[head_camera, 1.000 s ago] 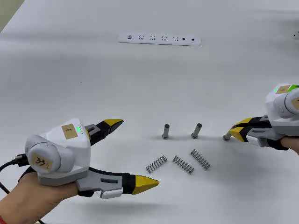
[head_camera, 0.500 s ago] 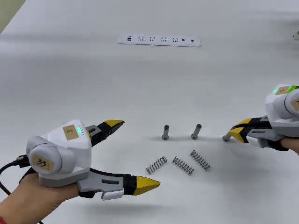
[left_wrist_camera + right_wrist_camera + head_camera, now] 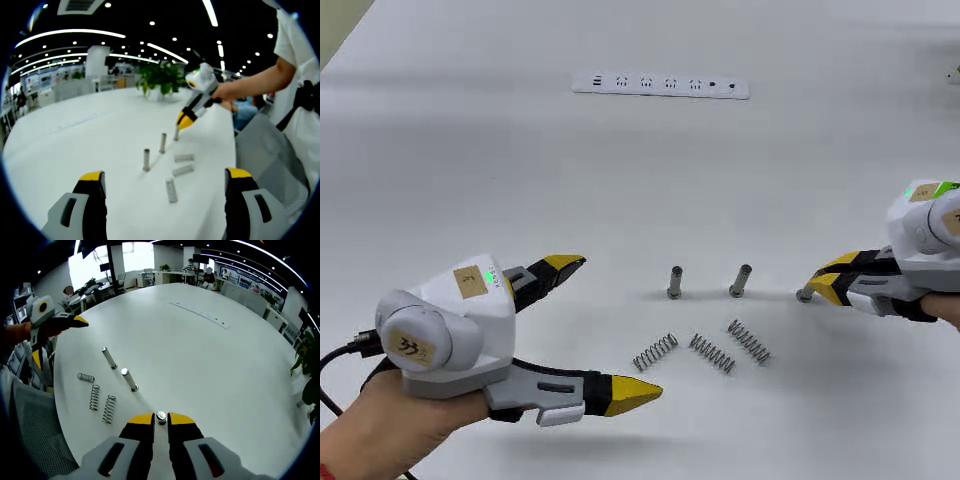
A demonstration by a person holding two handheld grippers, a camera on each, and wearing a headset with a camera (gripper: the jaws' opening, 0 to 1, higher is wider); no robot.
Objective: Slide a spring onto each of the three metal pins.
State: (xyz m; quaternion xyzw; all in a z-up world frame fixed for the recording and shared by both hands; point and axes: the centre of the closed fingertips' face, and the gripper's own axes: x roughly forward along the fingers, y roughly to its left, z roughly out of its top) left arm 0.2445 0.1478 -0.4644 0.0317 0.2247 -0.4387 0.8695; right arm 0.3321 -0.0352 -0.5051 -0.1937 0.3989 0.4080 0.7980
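**Head view.** Set against the pictures of the last second, almost nothing has changed. My left gripper (image 3: pixel 608 326) has drifted only a shade; its jaws are spread wide, grasp nothing and hover short of the springs. My right gripper (image 3: pixel 823 284) has held its place, jaws clenched on the right pin (image 3: pixel 805 294) low at the table (image 3: pixel 470 160). The left pin (image 3: pixel 675 282) and middle pin (image 3: pixel 741 281) stand bare. Just in front of them the left spring (image 3: pixel 655 351), middle spring (image 3: pixel 712 353) and right spring (image 3: pixel 748 341) lie flat and loose. A power strip (image 3: pixel 660 84) lies well beyond.

**Left gripper view.** My own jaws rise far apart with nothing between them. The nearest spring (image 3: pixel 171 190) lies just ahead. Past it the three pins run off in a row, and the right gripper's yellow tips are at the farthest one.

**Right gripper view.** My jaws are pinched on the right pin (image 3: pixel 161 416), whose head shows between the yellow tips.

**Finding.** No spring sits on any pin, so the task is at its start. I judge the stillness to mean that the right pin is secured and the next move falls to the left gripper: close on a spring. A spring lying loose may roll or squash under the jaws
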